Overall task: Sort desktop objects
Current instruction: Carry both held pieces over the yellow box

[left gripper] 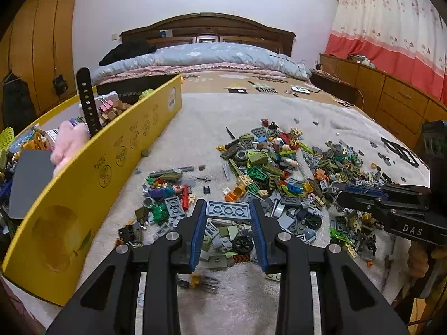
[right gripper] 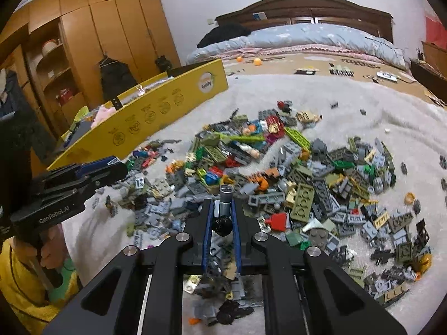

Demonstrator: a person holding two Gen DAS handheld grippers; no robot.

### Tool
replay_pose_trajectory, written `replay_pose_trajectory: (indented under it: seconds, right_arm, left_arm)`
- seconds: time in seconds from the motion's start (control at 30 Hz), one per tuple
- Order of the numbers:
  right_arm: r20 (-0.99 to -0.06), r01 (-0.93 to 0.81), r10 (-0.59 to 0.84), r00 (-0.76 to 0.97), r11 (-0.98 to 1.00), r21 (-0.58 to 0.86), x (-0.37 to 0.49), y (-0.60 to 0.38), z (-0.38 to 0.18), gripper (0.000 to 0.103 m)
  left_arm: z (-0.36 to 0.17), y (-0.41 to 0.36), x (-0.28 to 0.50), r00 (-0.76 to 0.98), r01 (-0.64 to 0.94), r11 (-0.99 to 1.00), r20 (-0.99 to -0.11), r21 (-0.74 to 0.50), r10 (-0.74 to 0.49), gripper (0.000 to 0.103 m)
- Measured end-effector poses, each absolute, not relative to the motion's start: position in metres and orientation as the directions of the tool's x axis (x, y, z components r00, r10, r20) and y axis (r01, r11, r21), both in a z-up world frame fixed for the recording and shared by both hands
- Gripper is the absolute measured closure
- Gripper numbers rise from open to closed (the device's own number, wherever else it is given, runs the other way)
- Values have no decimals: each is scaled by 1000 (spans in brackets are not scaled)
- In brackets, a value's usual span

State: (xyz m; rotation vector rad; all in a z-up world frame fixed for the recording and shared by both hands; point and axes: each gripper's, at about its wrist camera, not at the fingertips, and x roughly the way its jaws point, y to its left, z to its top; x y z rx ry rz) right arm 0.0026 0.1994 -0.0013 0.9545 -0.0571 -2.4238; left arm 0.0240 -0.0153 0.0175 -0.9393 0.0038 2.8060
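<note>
A heap of small toy bricks (left gripper: pixel 279 173) (right gripper: pixel 293 184), mostly grey and green, lies spread on a pale towel-like cover. In the left wrist view my left gripper (left gripper: pixel 228 209) is shut on a flat grey studded plate (left gripper: pixel 228 210), held crosswise at the fingertips just above the heap's near edge. My right gripper (right gripper: pixel 225 209) is shut on a grey cylindrical piece with a black wheel (right gripper: pixel 224 208), a little above the bricks. Each gripper also shows side-on in the other's view: the right gripper (left gripper: pixel 342 192) and the left gripper (right gripper: pixel 117 164).
A long yellow cardboard box (left gripper: pixel 111 162) (right gripper: pixel 156 111) stands along the left, holding mixed items, a pink plush and an upright black strap (left gripper: pixel 86 103). Behind lies a bed with a blue quilt (left gripper: pixel 201 55). Wooden cabinets (left gripper: pixel 391 95) line the right; a hand (right gripper: pixel 51 254) grips the left handle.
</note>
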Motion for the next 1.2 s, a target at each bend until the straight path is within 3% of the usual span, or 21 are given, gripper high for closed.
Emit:
replay_pose_trajectory:
  seconds: [0.77,1.2]
  right_arm:
    - [-612,589,-577,-541,-779,215,-23,125,43,90]
    - [-632,654,-597,-493,-734,183,-49,60,64,90]
  left_arm:
    - [76,-105,30,-860,66,-998,-506,2,-58,73]
    - [79,-193,15,-830,252,-967,-524,-48,-190,73]
